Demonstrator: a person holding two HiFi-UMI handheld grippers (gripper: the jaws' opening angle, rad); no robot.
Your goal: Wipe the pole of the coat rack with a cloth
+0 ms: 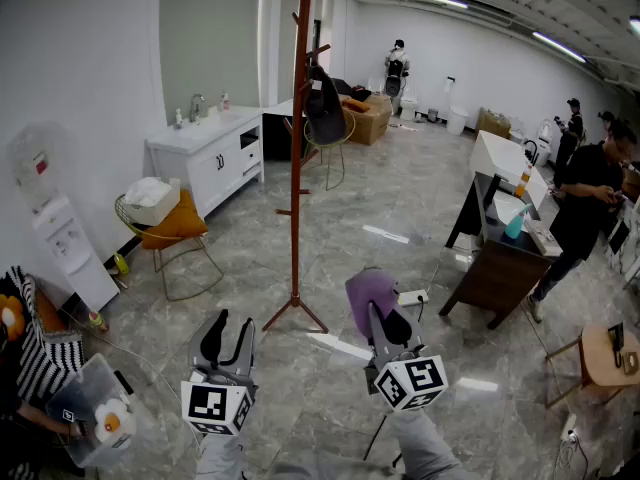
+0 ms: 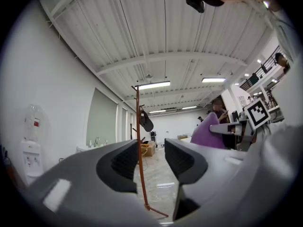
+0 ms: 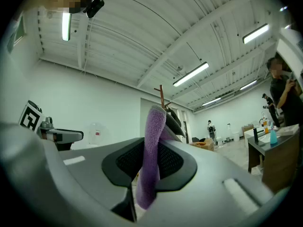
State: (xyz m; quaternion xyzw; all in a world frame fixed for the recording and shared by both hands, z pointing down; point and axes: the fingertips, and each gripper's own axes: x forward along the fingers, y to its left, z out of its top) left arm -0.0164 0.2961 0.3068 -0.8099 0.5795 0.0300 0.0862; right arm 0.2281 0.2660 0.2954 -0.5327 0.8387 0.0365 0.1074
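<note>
Left hand-held gripper (image 1: 228,326) is held low at 7 o'clock in the head view. Its jaws are parted and nothing is gripped; only the distant pole is seen through the gap. Right hand-held gripper (image 1: 388,320) is held at 5 o'clock with its jaws closed on a purple cloth (image 1: 368,294). The cloth is pinched mid-length, one end sticking up, the other hanging below the jaws. Coat rack (image 1: 296,168) is stood on the grey floor (image 1: 400,208) at 12 o'clock, well apart from both grippers and not touched by the cloth. A dark item (image 1: 325,116) is hung on its upper pegs. A chair with an orange cushion (image 1: 178,226) is seen at 10 o'clock, a dark worktop (image 1: 505,268) at 3 o'clock.
</note>
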